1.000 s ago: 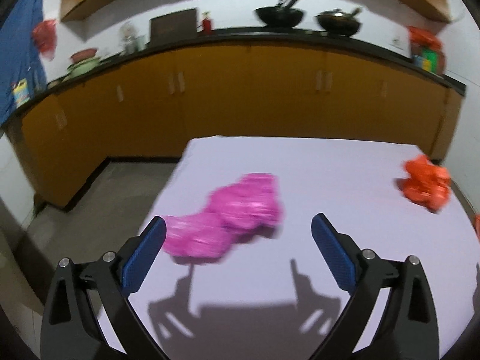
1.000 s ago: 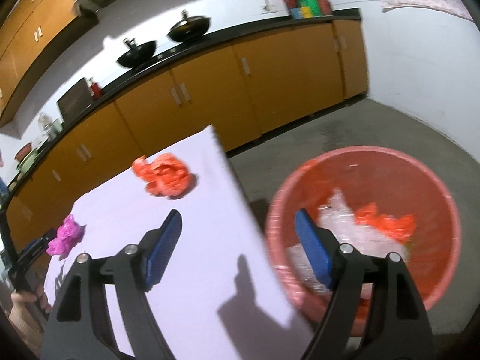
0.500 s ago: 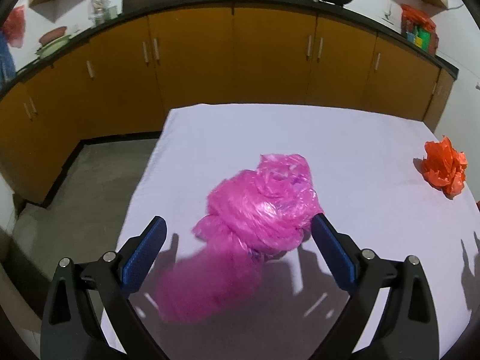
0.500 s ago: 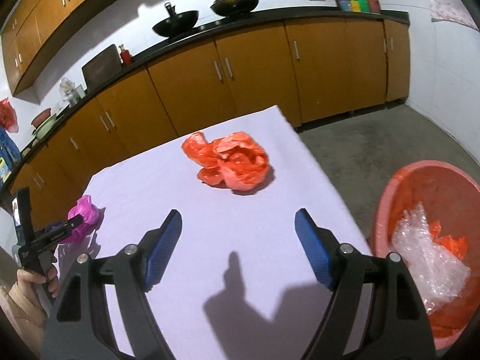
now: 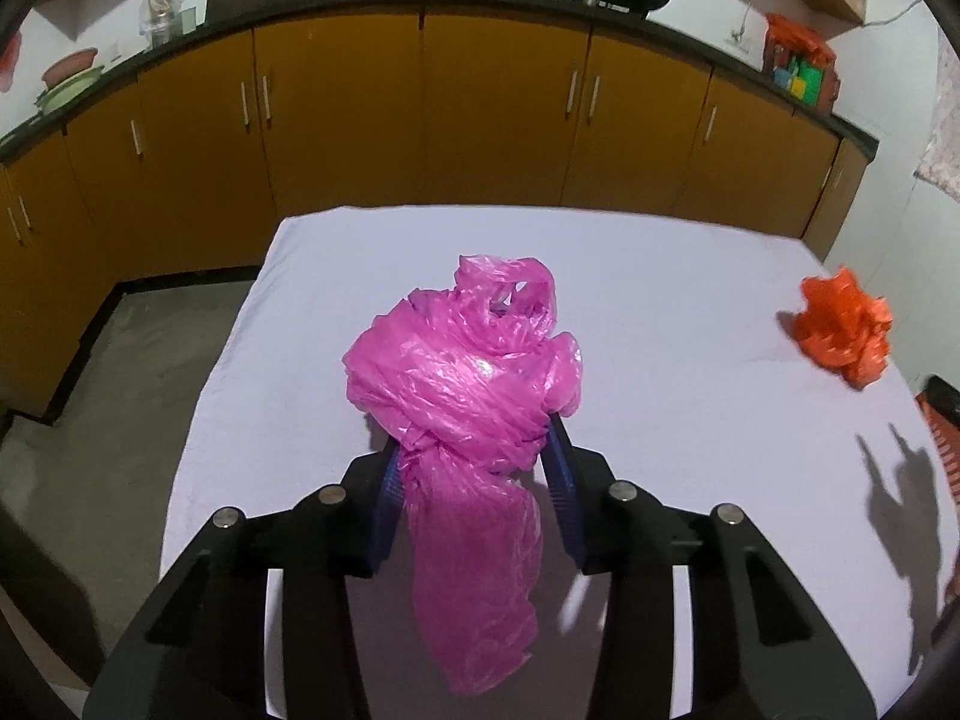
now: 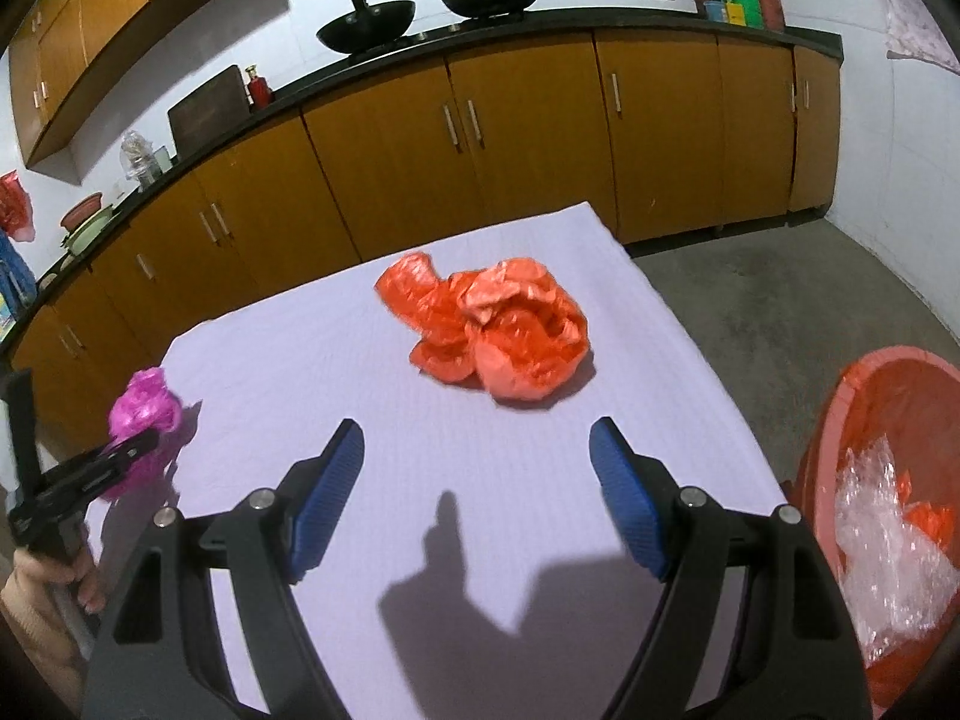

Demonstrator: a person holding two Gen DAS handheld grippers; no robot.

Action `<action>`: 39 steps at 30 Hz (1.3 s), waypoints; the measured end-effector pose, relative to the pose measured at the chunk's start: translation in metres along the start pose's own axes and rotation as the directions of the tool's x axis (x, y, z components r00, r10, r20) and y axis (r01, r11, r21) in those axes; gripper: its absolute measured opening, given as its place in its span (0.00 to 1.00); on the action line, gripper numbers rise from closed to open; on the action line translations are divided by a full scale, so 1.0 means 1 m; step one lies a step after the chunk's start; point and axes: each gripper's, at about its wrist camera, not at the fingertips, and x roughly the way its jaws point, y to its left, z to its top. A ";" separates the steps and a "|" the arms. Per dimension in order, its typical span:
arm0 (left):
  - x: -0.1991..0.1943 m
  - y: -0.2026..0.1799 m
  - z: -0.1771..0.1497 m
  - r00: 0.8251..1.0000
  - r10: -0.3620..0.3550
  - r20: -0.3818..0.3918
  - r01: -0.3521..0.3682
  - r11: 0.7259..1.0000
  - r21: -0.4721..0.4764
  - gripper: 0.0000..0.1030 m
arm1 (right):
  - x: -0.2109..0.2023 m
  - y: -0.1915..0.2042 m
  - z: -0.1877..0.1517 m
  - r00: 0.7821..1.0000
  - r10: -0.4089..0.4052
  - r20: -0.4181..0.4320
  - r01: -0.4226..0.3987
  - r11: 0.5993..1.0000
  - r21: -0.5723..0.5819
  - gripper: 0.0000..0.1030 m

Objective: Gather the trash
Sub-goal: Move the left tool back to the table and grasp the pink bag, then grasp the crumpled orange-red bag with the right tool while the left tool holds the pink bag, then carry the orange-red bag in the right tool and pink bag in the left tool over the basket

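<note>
White table (image 5: pixel 660 276): left claw (image 5: pixel 477 468) closing on pink bag (image 5: pixel 462 384) bunched between its pads.

Both wrist cams close over table (image 5: pixel 660 276), facing cabinets (image 6: pixel 540 138).

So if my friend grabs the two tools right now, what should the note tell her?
Left tool: jaws closing around the pink bag, which sits between the pads on the table.
Right tool: open, nothing between its jaws, facing the orange bag on the table.
Red bin: on the floor by the table's right side, already holding clear plastic and an orange scrap.
Left to do: finish gripping the pink bag and bin it, then likely grab the orange bag and bin it too.
</note>
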 end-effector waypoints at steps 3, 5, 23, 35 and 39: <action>-0.005 -0.007 0.005 0.999 -0.024 0.027 0.024 1.000 -0.003 0.42 | 0.015 0.000 0.012 1.000 -0.025 0.001 0.025 1.000 0.005 0.84; -0.007 -0.012 0.010 0.998 -0.040 0.045 0.040 0.999 -0.005 0.42 | 0.025 0.002 0.022 0.999 -0.047 0.016 0.047 0.999 -0.004 0.89; -0.001 -0.046 0.005 0.996 -0.080 0.046 0.080 0.997 0.003 0.43 | 0.097 -0.018 0.033 0.985 0.031 -0.172 -0.028 0.999 0.017 0.34; -0.045 -0.103 0.001 0.984 -0.160 0.074 0.156 0.986 0.052 0.43 | -0.027 -0.039 0.009 0.998 0.028 -0.048 -0.027 0.999 0.035 0.32; -0.069 -0.134 -0.003 0.973 -0.213 0.091 0.207 0.975 0.074 0.43 | -0.083 -0.057 0.003 1.000 -0.020 0.017 0.019 0.999 0.049 0.33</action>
